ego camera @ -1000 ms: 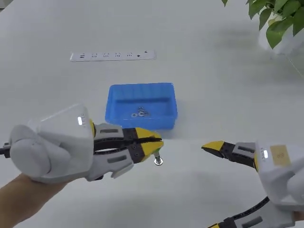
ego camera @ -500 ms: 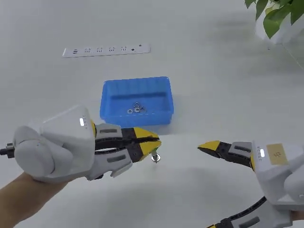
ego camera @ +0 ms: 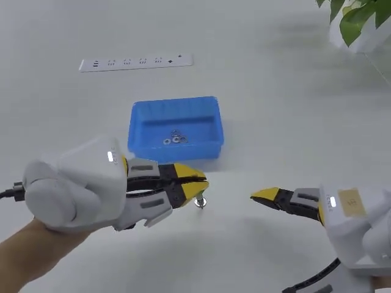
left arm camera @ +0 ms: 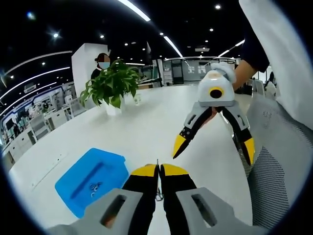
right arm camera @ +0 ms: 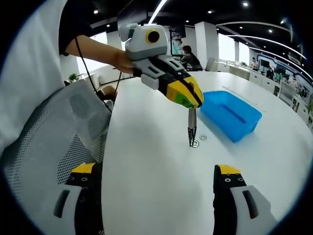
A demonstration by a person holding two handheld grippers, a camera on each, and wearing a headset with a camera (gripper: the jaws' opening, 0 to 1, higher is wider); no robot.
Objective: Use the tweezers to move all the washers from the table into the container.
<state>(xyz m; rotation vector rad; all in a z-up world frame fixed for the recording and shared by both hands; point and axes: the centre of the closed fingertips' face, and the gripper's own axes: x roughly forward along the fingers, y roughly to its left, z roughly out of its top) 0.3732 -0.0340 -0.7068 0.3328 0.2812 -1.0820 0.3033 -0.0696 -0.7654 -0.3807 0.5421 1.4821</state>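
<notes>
Tweezers (right arm camera: 191,126) upright, tips at loose washer (right arm camera: 195,144); second washer (right arm camera: 203,137) just beside. Blue container (ego camera: 176,151) holds several washers (ego camera: 174,140).

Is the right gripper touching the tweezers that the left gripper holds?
Apart. In the head view, bare table lies between the open right gripper and the tweezers held in the shut left gripper.

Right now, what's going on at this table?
A person is working with two handheld claws. The left claw is shut on tweezers, whose tips point down at two washers lying on the white table, near a blue container. More washers already lie in the container. The right claw is open and holds nothing.
</notes>
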